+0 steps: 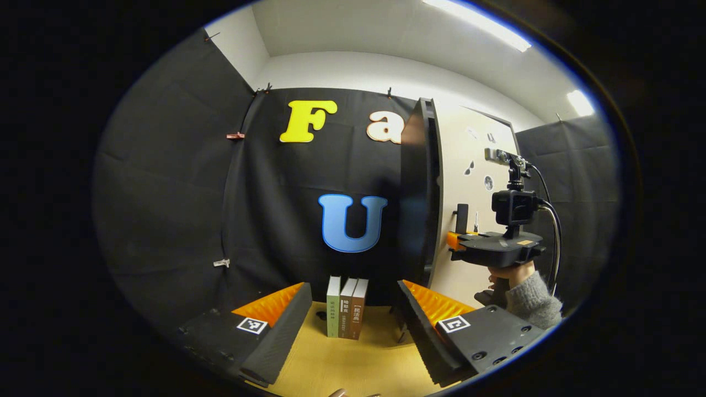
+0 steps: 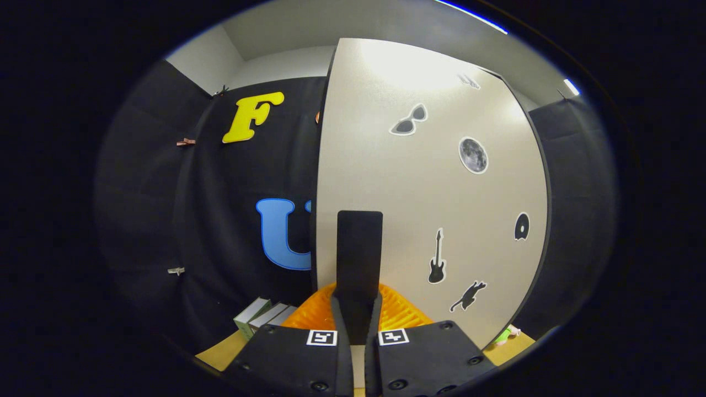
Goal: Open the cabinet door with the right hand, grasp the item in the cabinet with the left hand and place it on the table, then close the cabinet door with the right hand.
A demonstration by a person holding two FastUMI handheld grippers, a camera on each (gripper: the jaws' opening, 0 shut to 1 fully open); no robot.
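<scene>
The beige cabinet door (image 2: 419,209), dotted with dark stickers, carries a black upright handle (image 2: 359,248). My right gripper (image 2: 357,302) is shut on that handle's lower end. In the left gripper view the same door (image 1: 469,187) stands almost edge-on at right, and a hand in a grey sleeve (image 1: 529,298) holds the right gripper (image 1: 455,242) against the handle (image 1: 462,218). My left gripper (image 1: 353,286) is open low over the wooden table (image 1: 353,369), nothing between its fingers. Three books (image 1: 347,307) stand upright just beyond its fingertips. The cabinet's inside is hidden.
The same books (image 2: 265,317) show at the lower left of the right gripper view. A small green object (image 2: 504,335) lies on the table past the door's lower right corner. Black cloth walls close off the back and both sides.
</scene>
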